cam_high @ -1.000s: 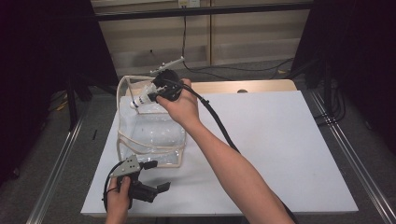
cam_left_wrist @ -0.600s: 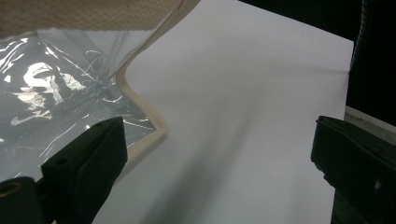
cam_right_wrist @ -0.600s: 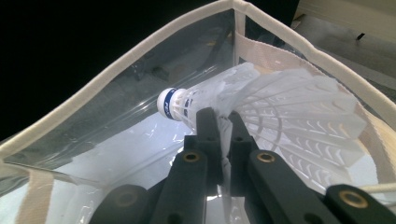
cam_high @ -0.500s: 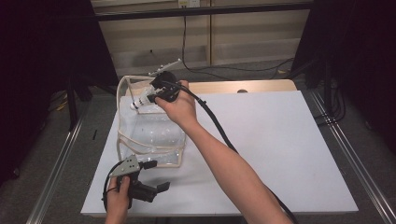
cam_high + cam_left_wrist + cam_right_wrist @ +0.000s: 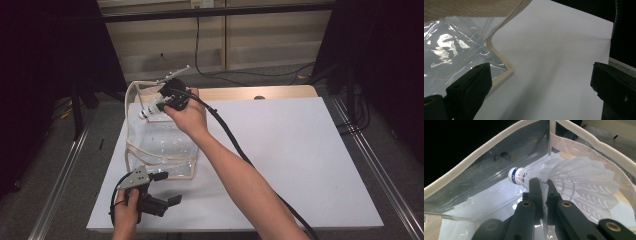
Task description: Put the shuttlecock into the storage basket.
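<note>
So the right gripper (image 5: 161,106) is clamped tight on a white shuttlecock (image 5: 564,177), pinching the feather skirt near its neck so the cork nose sticks out sideways. It's hanging right over the mouth of a clear plastic bag (image 5: 160,145) with cream trim, up around 11 o'clock on the table (image 5: 300,165). My guess is the shuttlecock is about to get dropped in, and holding it by the skirt keeps the heavy end free to go first.

The left gripper (image 5: 165,189) sits low at about 7 o'clock, jaws spread wide with nothing between them, right by the bag's near corner. It looks parked there to steady or pin the bag if it flops.
</note>
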`<state>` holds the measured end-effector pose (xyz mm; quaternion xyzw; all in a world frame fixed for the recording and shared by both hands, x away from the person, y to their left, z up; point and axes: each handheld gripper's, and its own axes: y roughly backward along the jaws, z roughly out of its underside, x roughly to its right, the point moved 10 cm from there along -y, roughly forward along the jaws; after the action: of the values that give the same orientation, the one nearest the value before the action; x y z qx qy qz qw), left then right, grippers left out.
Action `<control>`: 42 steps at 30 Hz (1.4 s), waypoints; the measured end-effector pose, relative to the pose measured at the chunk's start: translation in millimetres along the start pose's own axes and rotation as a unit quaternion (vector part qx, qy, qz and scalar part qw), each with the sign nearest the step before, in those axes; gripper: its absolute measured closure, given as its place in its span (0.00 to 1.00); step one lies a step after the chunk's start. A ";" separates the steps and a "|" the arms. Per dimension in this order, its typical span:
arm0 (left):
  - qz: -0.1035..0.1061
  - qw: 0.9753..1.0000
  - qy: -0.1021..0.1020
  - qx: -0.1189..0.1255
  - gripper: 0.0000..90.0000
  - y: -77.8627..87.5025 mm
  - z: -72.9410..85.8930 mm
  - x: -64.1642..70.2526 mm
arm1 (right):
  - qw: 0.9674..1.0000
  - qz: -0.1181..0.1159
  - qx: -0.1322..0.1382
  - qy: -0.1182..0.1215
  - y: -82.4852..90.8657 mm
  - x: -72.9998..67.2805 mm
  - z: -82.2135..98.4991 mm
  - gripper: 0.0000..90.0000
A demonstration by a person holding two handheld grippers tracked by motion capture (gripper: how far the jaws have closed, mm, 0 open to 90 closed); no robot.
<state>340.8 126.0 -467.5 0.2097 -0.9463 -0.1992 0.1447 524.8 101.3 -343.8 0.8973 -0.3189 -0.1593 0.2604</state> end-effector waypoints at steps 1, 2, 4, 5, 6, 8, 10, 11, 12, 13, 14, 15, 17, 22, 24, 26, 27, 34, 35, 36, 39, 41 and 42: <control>-0.001 1.000 -0.001 0.000 0.04 0.0 0.1 -0.2 | 1.000 0.000 0.001 -0.001 -0.6 -0.2 -0.2 0.98; 0.000 1.000 0.000 0.000 0.04 -0.1 0.1 -0.1 | 1.000 0.003 0.002 0.000 -1.5 -0.1 0.1 0.98; 0.000 1.000 0.000 0.000 0.04 -0.4 0.0 0.3 | 1.000 0.001 0.000 -0.001 -3.1 -1.3 0.7 0.98; 0.000 1.000 0.000 0.000 0.04 -0.6 -0.1 0.5 | 1.000 0.001 0.000 -0.002 -3.8 -1.9 0.6 0.98; 0.000 1.000 -0.003 0.000 0.04 -0.7 -0.1 0.2 | 1.000 -0.001 -0.002 -0.002 -4.5 -2.7 1.0 0.98; 0.002 1.000 -0.002 0.000 0.04 -1.5 0.1 1.0 | 1.000 0.000 -0.001 -0.003 -6.2 -3.3 1.0 0.98; 0.002 1.000 -0.001 0.000 0.04 -1.9 0.0 1.6 | 1.000 0.000 -0.005 -0.005 -7.6 -3.7 2.0 0.98; 0.002 1.000 -0.003 -0.001 0.04 -1.7 0.0 1.2 | 1.000 0.000 -0.004 -0.003 -8.3 -3.6 1.8 0.98; 0.002 1.000 -0.003 -0.001 0.04 -1.5 0.0 1.1 | 1.000 -0.001 -0.003 -0.006 -8.9 -3.8 1.6 0.98; 0.002 1.000 -0.002 -0.001 0.04 -1.4 0.0 1.1 | 1.000 -0.001 -0.004 -0.007 -9.5 -3.8 1.8 0.98; 0.002 1.000 -0.002 0.000 0.04 -1.3 -0.1 0.9 | 1.000 0.001 -0.004 -0.007 -9.8 -3.5 1.7 0.98; 0.002 1.000 -0.002 -0.002 0.04 -0.9 0.2 0.7 | 1.000 -0.001 -0.004 -0.007 -10.0 -3.6 1.6 0.98; 0.000 1.000 -0.002 0.000 0.04 -0.5 -0.1 0.3 | 1.000 0.000 -0.004 -0.009 -10.8 -3.8 1.3 0.98; 0.000 1.000 -0.002 0.000 0.04 -0.5 -0.7 0.5 | 1.000 -0.001 -0.004 -0.010 -12.7 -5.0 0.8 0.98; 0.002 1.000 -0.001 0.000 0.04 -0.2 -0.5 0.7 | 1.000 -0.001 -0.004 -0.011 -13.7 -5.6 1.1 0.98; 0.002 1.000 -0.001 0.000 0.04 0.0 -0.6 0.5 | 1.000 -0.003 -0.004 -0.011 -14.9 -6.2 1.3 0.98; 0.002 1.000 -0.002 0.000 0.04 0.0 -0.6 0.5 | 1.000 -0.003 -0.004 -0.009 -15.5 -5.9 1.6 0.98; 0.002 1.000 -0.002 0.001 0.04 0.1 -0.8 0.2 | 1.000 -0.002 -0.007 -0.014 -19.3 -7.0 2.5 0.98; 0.002 1.000 -0.001 0.001 0.04 0.1 -0.9 0.3 | 1.000 -0.002 -0.008 -0.011 -20.1 -6.8 3.2 0.98; 0.003 1.000 -0.002 0.002 0.04 0.1 -1.1 0.5 | 1.000 -0.003 -0.008 -0.015 -20.9 -7.3 3.4 0.98; 0.003 1.000 -0.001 0.003 0.04 0.0 -1.1 0.3 | 1.000 -0.003 -0.010 -0.015 -23.1 -7.3 5.0 0.98; 0.004 1.000 -0.002 0.002 0.04 0.1 -1.1 0.6 | 1.000 -0.003 -0.013 -0.013 -24.7 -7.0 6.4 0.97; 0.003 1.000 -0.002 0.001 0.04 0.3 -0.9 0.3 | 1.000 -0.006 -0.011 -0.015 -25.6 -7.4 6.4 0.98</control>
<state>340.8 125.8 -466.6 0.2067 -0.9474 -0.1981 0.1430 528.9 120.8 -362.6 0.8938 -0.3156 -0.1775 0.2648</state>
